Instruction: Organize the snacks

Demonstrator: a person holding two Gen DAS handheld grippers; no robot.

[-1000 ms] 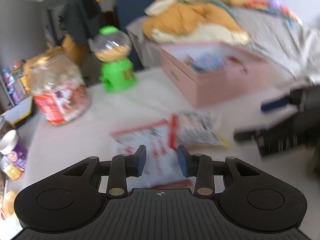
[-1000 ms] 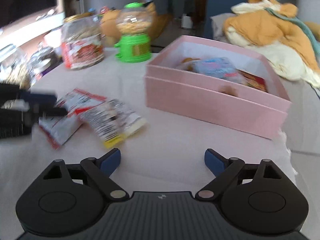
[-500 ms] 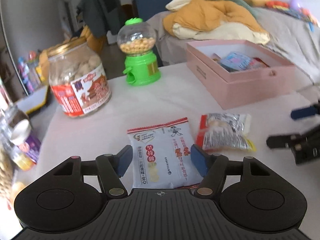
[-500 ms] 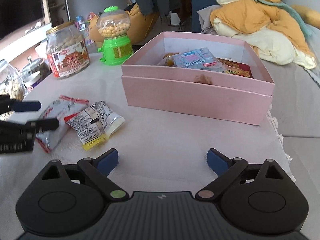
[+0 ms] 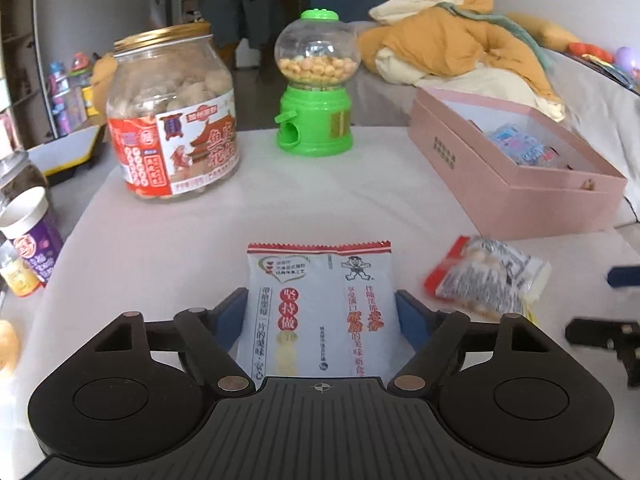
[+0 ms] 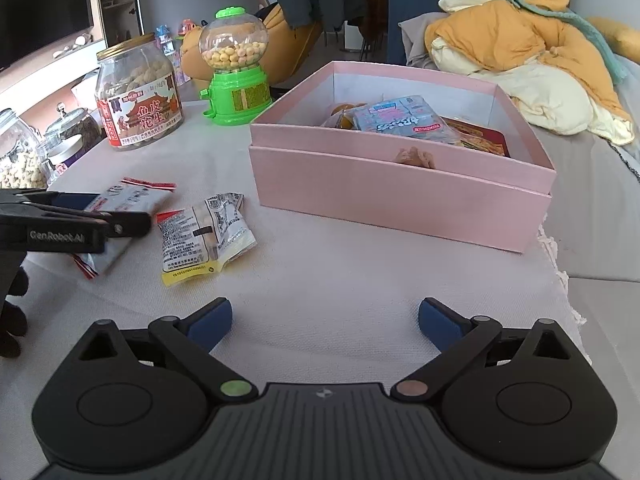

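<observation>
Tabletop (image 5: 160, 248) under a pale cloth carries everything I'm working with. White snack packet (image 5: 318, 310) with red zigzag trim lies flat right in front of my left tool (image 5: 320, 316), its near half sitting between the two blue fingertips (image 5: 230, 314); jaws spread to either side of the packet, edges look close to the pads but I can't tell if they touch, so not clamped. From the right wrist view the same packet (image 6: 128, 196) shows partly under the left tool's black body. Second packet (image 5: 486, 276), silver with red and yellow ends, crumpled, lies just beside the first on its right, not touching as far as I can see. Right tool (image 6: 324, 318) hangs over bare cloth with jaws wide apart, holding nothing, nearer to me than both packets. Pink box (image 6: 400, 196) stands open further back on the right side, already holding a blue-pink wrapped pack (image 6: 400, 120) and other snacks I can't make out clearly. Behind the packets: peanut jar (image 5: 174, 120) with gold lid at the left, green candy dispenser (image 5: 316, 84) next to it, upright. Orange and cream bedding (image 6: 528, 48) is heaped on the bed past the box.
</observation>
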